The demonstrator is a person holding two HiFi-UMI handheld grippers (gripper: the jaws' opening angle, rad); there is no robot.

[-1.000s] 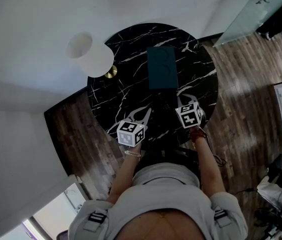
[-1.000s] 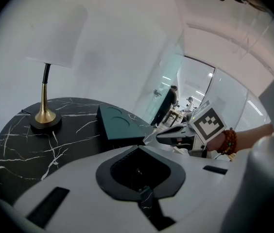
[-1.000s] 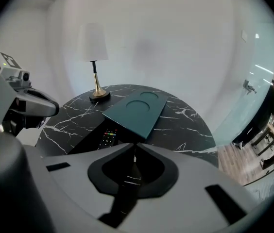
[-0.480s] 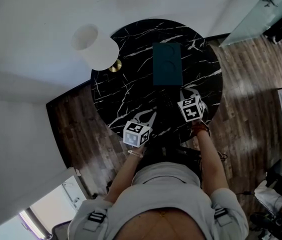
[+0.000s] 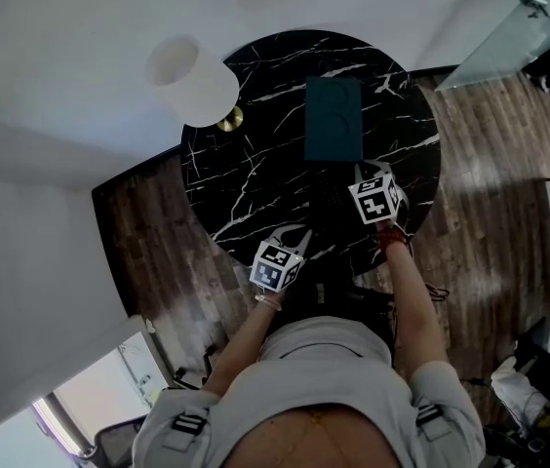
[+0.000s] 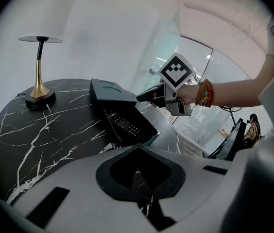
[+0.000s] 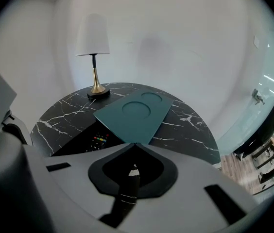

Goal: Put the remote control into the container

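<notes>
The right gripper (image 7: 135, 145) is clamped on the near corner of the teal rectangular container lid (image 7: 134, 111), while the left gripper (image 6: 137, 147) is closed and empty.

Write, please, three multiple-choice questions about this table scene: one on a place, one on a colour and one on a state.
1. Where does the remote control lie?
A) on top of the lid
B) inside the container, under its raised lid
C) between the left tongs

2. Which colour has the lamp shade?
A) white
B) red
C) teal

3. What do the left tongs hold?
A) the remote control
B) the lid
C) nothing

Answers:
1 B: in the left gripper view the remote control lies in the container, below the tilted lid.
2 A: the lamp shade looks plain white in the right gripper view.
3 C: the left gripper view shows the tongs closed, with nothing between them.
</notes>
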